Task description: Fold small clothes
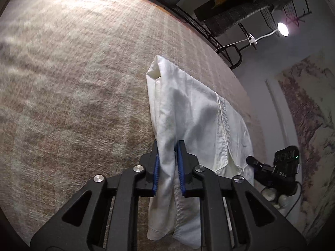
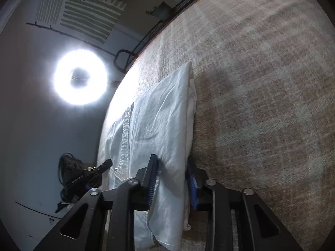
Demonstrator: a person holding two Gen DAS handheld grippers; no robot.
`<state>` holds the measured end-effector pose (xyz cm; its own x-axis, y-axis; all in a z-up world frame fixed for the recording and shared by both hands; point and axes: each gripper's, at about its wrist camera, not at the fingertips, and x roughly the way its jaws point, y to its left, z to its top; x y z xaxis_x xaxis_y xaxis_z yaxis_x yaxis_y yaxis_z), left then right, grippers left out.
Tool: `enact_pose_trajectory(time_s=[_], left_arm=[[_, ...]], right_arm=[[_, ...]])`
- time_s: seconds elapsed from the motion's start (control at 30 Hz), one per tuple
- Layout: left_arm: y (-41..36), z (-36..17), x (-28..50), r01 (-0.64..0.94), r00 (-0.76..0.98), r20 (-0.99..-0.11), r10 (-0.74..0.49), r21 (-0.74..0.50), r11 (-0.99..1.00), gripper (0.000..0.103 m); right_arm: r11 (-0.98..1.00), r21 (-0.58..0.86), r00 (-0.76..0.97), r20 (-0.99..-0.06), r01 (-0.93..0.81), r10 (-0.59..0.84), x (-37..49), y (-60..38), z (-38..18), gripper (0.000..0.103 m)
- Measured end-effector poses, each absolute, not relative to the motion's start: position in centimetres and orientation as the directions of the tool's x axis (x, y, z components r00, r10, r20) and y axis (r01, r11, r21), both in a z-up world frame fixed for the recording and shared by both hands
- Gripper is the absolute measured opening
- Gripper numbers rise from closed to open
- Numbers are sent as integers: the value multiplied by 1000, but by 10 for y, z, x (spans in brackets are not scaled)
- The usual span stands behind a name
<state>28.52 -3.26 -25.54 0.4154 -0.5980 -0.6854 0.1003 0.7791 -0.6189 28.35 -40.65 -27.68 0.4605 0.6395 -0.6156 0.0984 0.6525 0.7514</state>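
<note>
A small white button-up shirt (image 1: pixel 194 113) hangs stretched between my two grippers above a beige woven cloth surface (image 1: pixel 73 73). My left gripper (image 1: pixel 167 152) is shut on a bunched fold of the shirt's left edge. The right gripper shows at the lower right of the left wrist view (image 1: pixel 254 162). In the right wrist view my right gripper (image 2: pixel 171 167) is shut on a folded edge of the shirt (image 2: pixel 159 115), whose button placket (image 2: pixel 125 125) runs down its left side. The left gripper shows beyond the shirt's far edge (image 2: pixel 102 166).
The beige cloth surface (image 2: pixel 261 94) ends at a dark edge (image 1: pixel 188 21) at the back. A ring light (image 2: pixel 80 77) shines behind the shirt. A small lamp (image 1: pixel 282 29) and a dark rack (image 1: pixel 240 10) stand past the edge. A striped cloth (image 2: pixel 83 14) hangs on the wall.
</note>
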Motion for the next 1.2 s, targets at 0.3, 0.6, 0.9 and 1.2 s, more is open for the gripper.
enact_pose_trajectory(time_s=[0.3, 0.6, 0.9, 1.2], left_arm=[[-70, -217, 277, 215, 477, -709, -520, -479, 851, 6], [-138, -171, 279, 369, 470, -696, -543, -403, 837, 6], [-248, -151, 317, 493, 437, -684, -584, -362, 792, 5], [-375, -152, 379, 554, 417, -647, -638, -376, 743, 5]], right_arm=[[833, 554, 458, -739, -6, 495, 292, -377, -227, 9], [925, 356, 529, -764, -133, 369, 295, -361, -174, 6], [970, 214, 607, -758, -114, 239, 304, -423, -134, 5], [991, 134, 674, -734, 23, 84, 346, -526, -113, 4]])
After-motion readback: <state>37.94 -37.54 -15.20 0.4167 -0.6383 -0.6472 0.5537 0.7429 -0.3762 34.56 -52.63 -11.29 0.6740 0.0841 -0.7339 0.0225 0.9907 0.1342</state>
